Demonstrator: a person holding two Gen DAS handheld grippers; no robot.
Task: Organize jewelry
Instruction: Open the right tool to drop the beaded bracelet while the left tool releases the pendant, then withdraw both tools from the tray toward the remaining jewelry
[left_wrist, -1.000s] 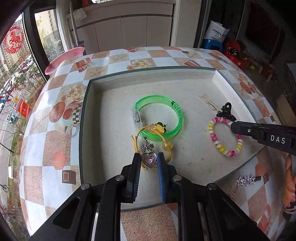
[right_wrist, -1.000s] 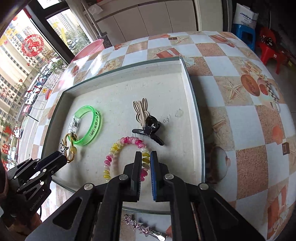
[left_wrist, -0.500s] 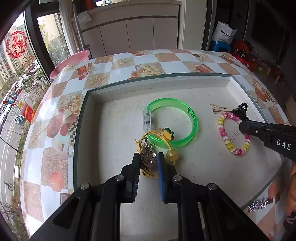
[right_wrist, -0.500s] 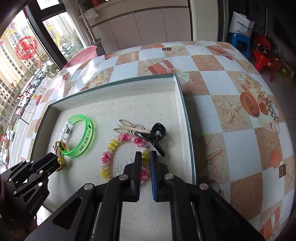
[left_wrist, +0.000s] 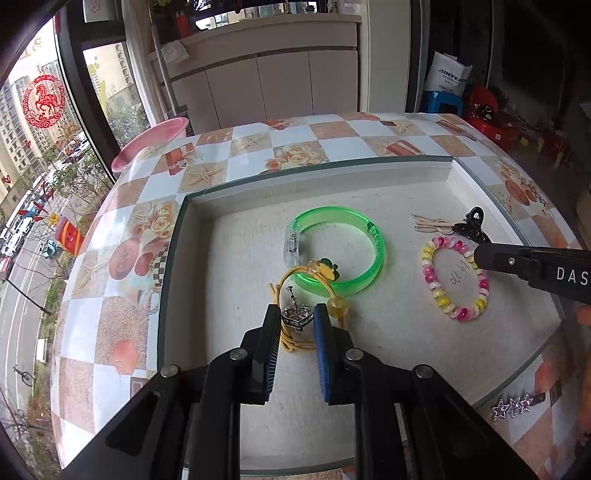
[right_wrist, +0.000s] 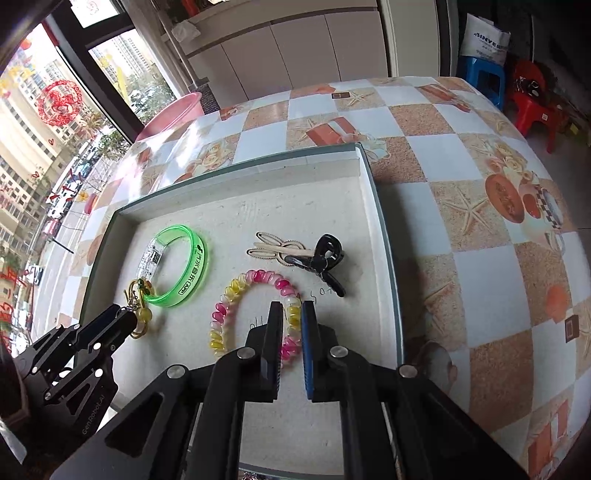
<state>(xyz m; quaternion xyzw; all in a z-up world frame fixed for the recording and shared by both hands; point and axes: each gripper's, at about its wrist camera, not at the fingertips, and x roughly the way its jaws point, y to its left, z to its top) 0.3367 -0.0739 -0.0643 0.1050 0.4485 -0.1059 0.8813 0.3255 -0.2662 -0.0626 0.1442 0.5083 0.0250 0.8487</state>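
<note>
Both grippers are being seen farther inside the tray (left_wrist: 177, 236) than 1 second ago. A heart charm (left_wrist: 296, 316) is being pinched by the left gripper (left_wrist: 296, 322), beside the green bangle (left_wrist: 338, 254); the beaded bracelet (right_wrist: 255, 314) is being pinched by the right gripper (right_wrist: 292, 314), near a black clip (right_wrist: 325, 258).

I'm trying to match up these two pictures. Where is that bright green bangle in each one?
Left wrist view: the green bangle lies centre frame in the tray, just beyond the left gripper.
Right wrist view: the bangle sits left of centre, above the left gripper.
Shared landmark: the pink and yellow bead bracelet, to the bangle's right in both.
</note>
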